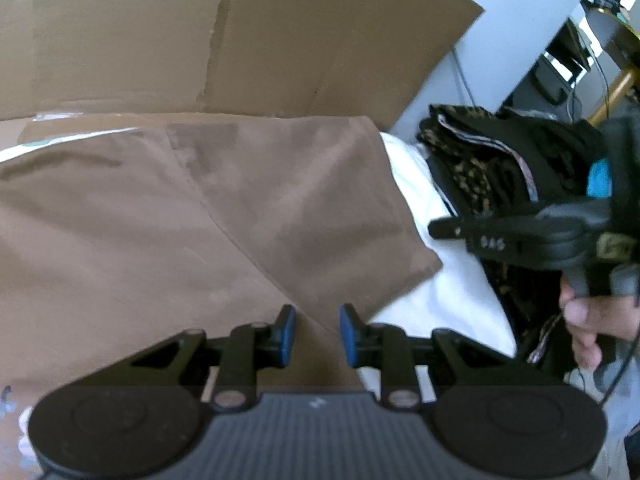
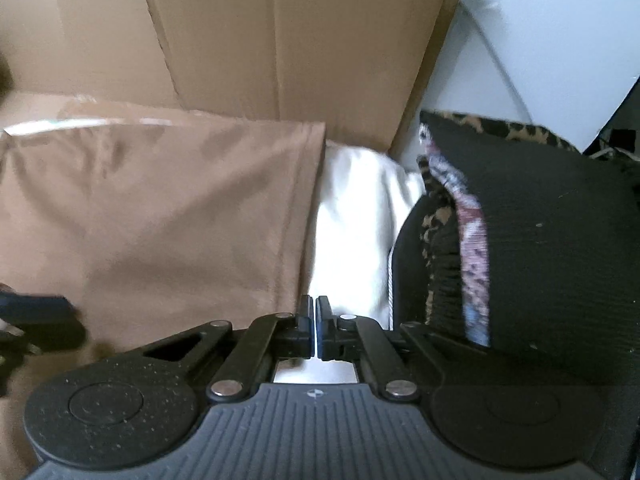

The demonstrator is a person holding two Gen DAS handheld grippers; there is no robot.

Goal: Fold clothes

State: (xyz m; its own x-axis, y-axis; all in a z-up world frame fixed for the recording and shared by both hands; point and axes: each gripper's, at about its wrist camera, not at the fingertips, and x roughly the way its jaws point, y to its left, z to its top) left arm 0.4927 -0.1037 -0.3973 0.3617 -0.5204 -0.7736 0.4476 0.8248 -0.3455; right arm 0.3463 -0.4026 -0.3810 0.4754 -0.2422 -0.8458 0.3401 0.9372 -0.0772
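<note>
Brown garment [image 1: 200,220] flat on white sheet [image 1: 440,300]; left tool [image 1: 316,336] apart over its edge; right tool [image 2: 315,328] together, empty.

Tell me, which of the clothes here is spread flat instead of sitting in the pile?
The brown garment, lying flat in front of the cardboard. The dark clothes are stacked to its right.

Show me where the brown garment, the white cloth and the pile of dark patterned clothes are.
brown garment [image 1: 280,208]: left wrist view, on its folded-over top layer.
white cloth [image 2: 352,216]: right wrist view, on the bare strip beside the brown edge.
pile of dark patterned clothes [image 2: 540,240]: right wrist view, on the black ribbed top piece.
</note>
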